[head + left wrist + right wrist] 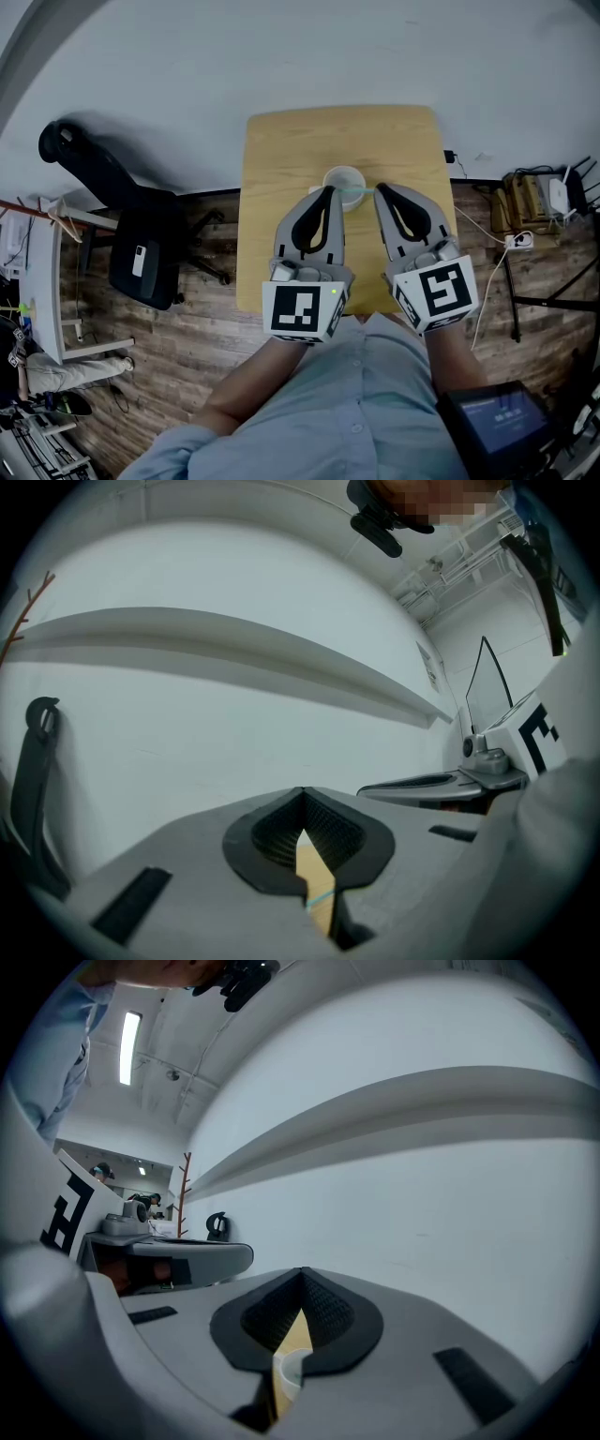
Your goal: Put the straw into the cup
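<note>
So here's where I'm at: the cup [344,178] sits around the middle of the table [281,150], and the thin teal straw [362,190] runs from over the cup's near rim out to the right. It ends right at the tip of my right gripper [379,188]. From the head view I can't tell if it's leaning in the cup, resting on the rim or lying flat on the wood beside it. Both grippers hover side by side over the near half of the table, with the left gripper [325,190] tip just at the cup's left side. Fingers on both are pressed together at the tips, and neither gripper view shows anything pinched. The left one only shows the straw as a teal line across the wood through the gap behind its tips, and the right one only shows the cup. My guess is the pick hasn't happened yet, so what matters now is a clean grab. I'd open the right jaws, come down across the straw near its outer end, and close gently, since something that thin will likely roll or squash. Then tilt it up and drop the low end inside the rim, with the left gripper steadying the cup in case it tips.
</note>
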A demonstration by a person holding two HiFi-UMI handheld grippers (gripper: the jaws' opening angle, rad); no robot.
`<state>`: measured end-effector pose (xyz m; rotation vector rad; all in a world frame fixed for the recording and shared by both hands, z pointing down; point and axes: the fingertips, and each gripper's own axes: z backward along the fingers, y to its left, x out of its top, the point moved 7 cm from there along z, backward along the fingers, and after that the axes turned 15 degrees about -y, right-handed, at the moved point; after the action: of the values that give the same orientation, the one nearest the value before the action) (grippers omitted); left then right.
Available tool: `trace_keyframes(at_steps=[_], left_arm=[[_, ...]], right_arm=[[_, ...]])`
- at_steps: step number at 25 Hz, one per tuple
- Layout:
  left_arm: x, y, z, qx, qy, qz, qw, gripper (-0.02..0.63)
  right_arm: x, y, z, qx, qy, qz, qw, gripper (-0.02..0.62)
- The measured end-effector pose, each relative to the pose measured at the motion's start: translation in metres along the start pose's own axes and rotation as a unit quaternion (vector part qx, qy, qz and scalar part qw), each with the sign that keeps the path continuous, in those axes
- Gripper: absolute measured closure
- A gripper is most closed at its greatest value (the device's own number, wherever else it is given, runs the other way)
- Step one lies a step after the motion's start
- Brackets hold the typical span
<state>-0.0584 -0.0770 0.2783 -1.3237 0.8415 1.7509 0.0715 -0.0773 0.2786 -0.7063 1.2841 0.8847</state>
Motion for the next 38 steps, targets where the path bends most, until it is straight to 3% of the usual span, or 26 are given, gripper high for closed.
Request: trace_keyframes(at_steps=[38], left_arm=[[-0.013,-0.004,-0.019,-0.012,0.006,0.008,0.9999,0.614]], right_arm=[[-0.012,-0.015,0.000,-0.008,0.015,-0.002,1.000,0.595]])
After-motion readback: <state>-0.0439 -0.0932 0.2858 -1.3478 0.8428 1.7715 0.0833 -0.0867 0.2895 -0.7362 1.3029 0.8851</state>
